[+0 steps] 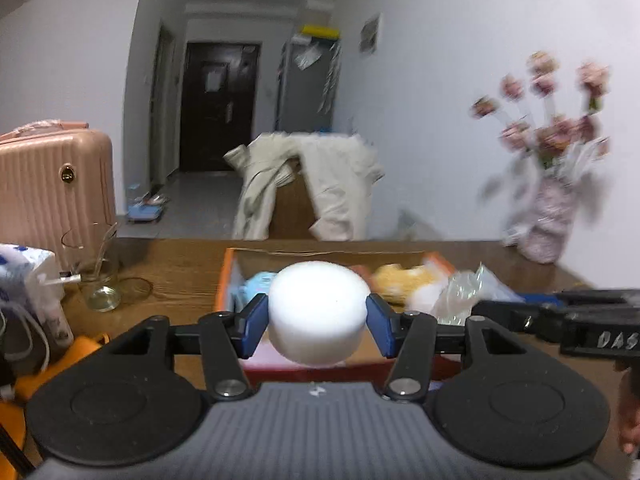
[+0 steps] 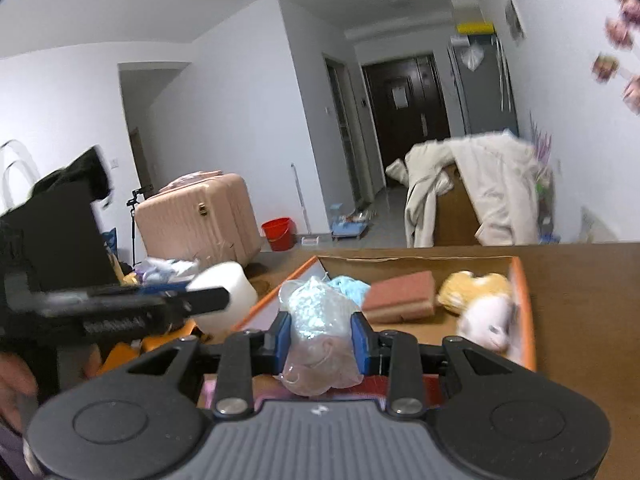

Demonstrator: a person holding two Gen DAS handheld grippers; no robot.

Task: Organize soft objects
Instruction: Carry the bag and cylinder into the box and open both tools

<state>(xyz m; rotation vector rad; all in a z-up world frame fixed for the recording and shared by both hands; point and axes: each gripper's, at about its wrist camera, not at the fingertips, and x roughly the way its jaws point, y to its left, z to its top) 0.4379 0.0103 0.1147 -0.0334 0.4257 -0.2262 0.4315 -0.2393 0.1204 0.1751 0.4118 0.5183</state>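
Note:
My left gripper (image 1: 318,326) is shut on a thick white foam disc (image 1: 320,312), its blue pads pressing both sides, held above the near edge of an orange cardboard box (image 1: 223,280). My right gripper (image 2: 320,340) is shut on a clear plastic bag (image 2: 316,328) with soft light blue and pink stuff inside, also over the box's (image 2: 524,304) near end. In the box lie a light blue soft item (image 2: 354,286), a reddish sponge block (image 2: 402,294), a yellow plush (image 2: 474,286) and a white plush (image 2: 486,322). The left gripper with the foam disc (image 2: 224,296) shows at the left of the right wrist view.
The box sits on a brown wooden table (image 1: 176,268). A glass jar (image 1: 98,276) and a tissue pack (image 1: 24,276) stand at the left, a vase of pink flowers (image 1: 548,184) at the far right. Beyond the table are a pink suitcase (image 2: 196,216) and a beige coat over a cabinet (image 1: 316,184).

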